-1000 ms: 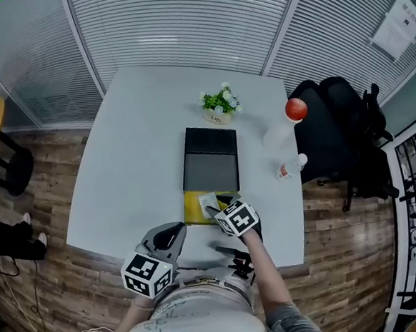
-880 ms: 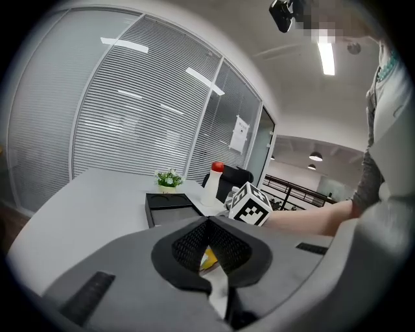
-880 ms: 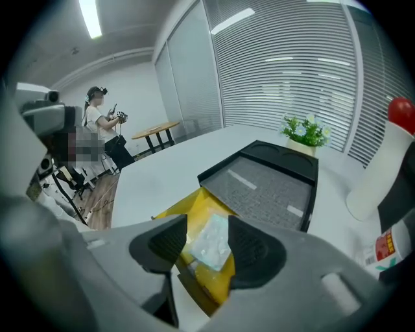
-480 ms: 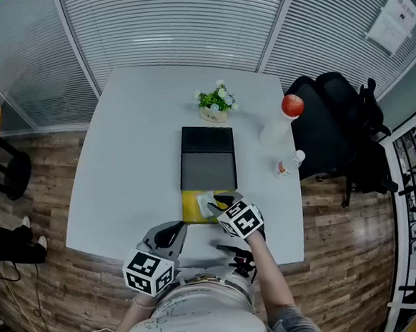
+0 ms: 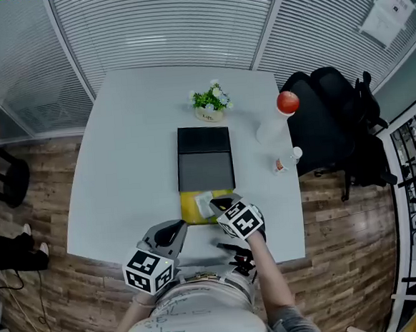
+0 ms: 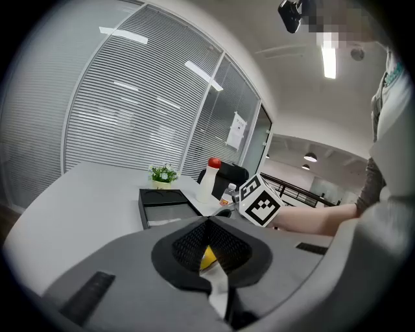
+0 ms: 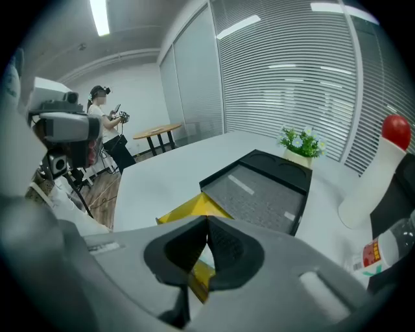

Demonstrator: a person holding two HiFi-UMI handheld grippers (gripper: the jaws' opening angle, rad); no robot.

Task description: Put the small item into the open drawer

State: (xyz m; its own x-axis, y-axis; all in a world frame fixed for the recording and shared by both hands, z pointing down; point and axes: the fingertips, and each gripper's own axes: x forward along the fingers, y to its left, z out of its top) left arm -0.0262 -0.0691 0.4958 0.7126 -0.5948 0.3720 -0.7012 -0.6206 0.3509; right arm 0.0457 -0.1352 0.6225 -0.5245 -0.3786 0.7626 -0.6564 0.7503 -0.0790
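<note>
Over the yellow drawer [image 5: 191, 212], right gripper [image 5: 218, 205] tilts down, jaws just closed empty; white item [image 5: 204, 200] unmoved inside; left gripper [image 5: 177, 230] closed too.

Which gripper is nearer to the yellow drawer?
Right. The right gripper, jaws just closed on nothing, is over the yellow drawer; the left gripper is apart, to its left.

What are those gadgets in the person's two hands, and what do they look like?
The left gripper and the right gripper are light grey moulded shells, each ending in two black, ribbed, wedge-shaped pads. Each carries a white cube printed with black square markers: the left cube and the right cube. The person wears a light top with green print.
</note>
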